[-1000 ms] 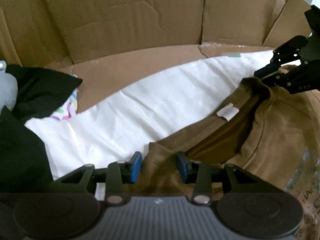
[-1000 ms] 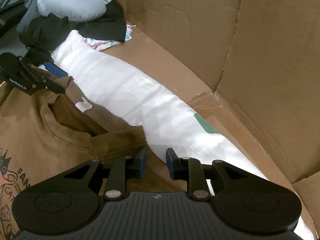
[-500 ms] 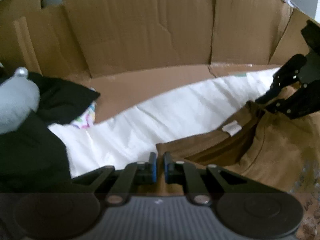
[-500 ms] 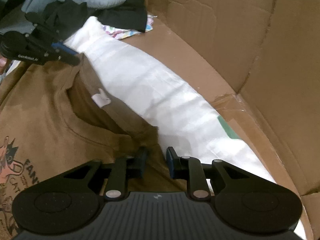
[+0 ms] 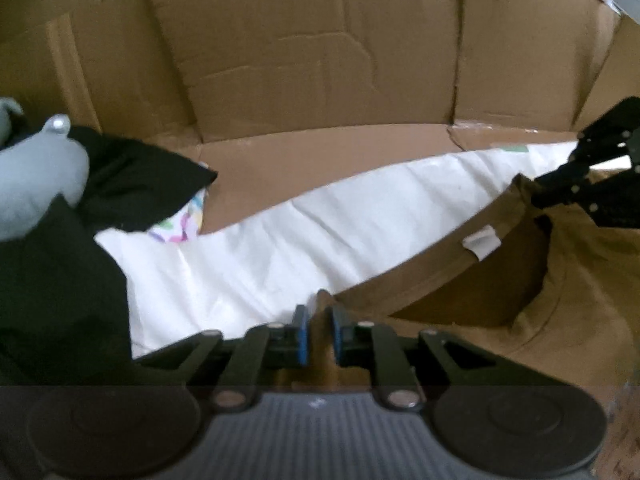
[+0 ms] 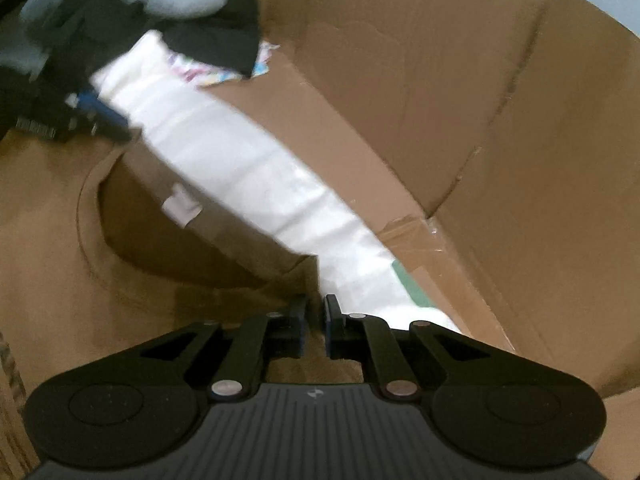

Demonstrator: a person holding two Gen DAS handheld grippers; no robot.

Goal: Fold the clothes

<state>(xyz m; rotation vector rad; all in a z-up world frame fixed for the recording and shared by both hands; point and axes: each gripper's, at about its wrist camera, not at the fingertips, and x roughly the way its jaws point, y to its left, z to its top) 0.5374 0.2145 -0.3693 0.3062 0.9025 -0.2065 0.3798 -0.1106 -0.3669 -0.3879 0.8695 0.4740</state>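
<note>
no legible text, white neck tag [image 5: 481,241] on brown shirt [image 5: 576,280] blank or blurred, shirt print at frame edge unreadable

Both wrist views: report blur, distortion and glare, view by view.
Left wrist view: fisheye bends the cardboard wall into an arc; the white sheet looks overexposed, the brown T-shirt stays fairly sharp. Right wrist view: motion blur smears the left gripper and the dark clothes pile; the sheet glares too.

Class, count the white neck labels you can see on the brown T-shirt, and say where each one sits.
1. A single white label sits inside the back of the brown T-shirt's neckline, between the two grippers. Others may be hidden inside folds.
</note>
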